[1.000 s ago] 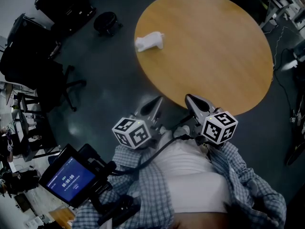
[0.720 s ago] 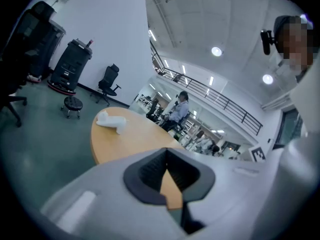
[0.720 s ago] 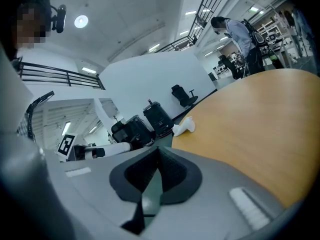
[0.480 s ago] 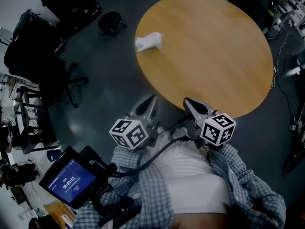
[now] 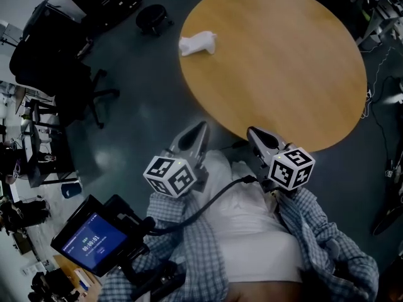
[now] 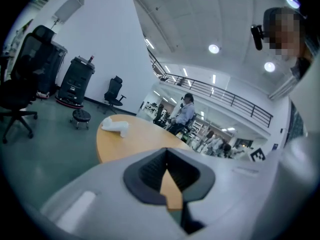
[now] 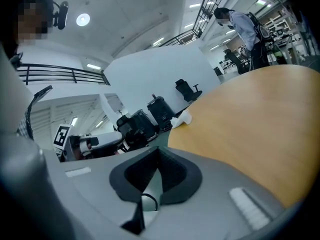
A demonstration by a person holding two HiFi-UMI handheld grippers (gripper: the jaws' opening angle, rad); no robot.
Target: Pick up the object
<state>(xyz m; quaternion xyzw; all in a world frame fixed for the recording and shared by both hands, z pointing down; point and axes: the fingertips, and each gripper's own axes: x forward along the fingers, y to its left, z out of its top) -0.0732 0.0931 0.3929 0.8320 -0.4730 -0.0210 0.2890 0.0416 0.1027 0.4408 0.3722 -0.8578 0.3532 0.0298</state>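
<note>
A small white crumpled object (image 5: 198, 43) lies near the far left edge of the round wooden table (image 5: 283, 61). It also shows as the white object (image 6: 115, 126) in the left gripper view and as the white object (image 7: 181, 118) in the right gripper view. My left gripper (image 5: 201, 127) is shut and empty, held close to the person's body, short of the table's near edge. My right gripper (image 5: 252, 132) is beside it, also shut and empty, its tip just at the table's near rim. Both are far from the object.
Black office chairs (image 5: 50, 61) and a round stool (image 5: 154, 19) stand on the dark floor left of the table. A tablet with a lit screen (image 5: 93, 239) hangs at the lower left. A person (image 6: 184, 113) stands beyond the table. Cables run along the right.
The head view has shifted a little, so the table and the white object sit slightly higher in the picture. Both grippers stay shut near the body, hardly moved.
</note>
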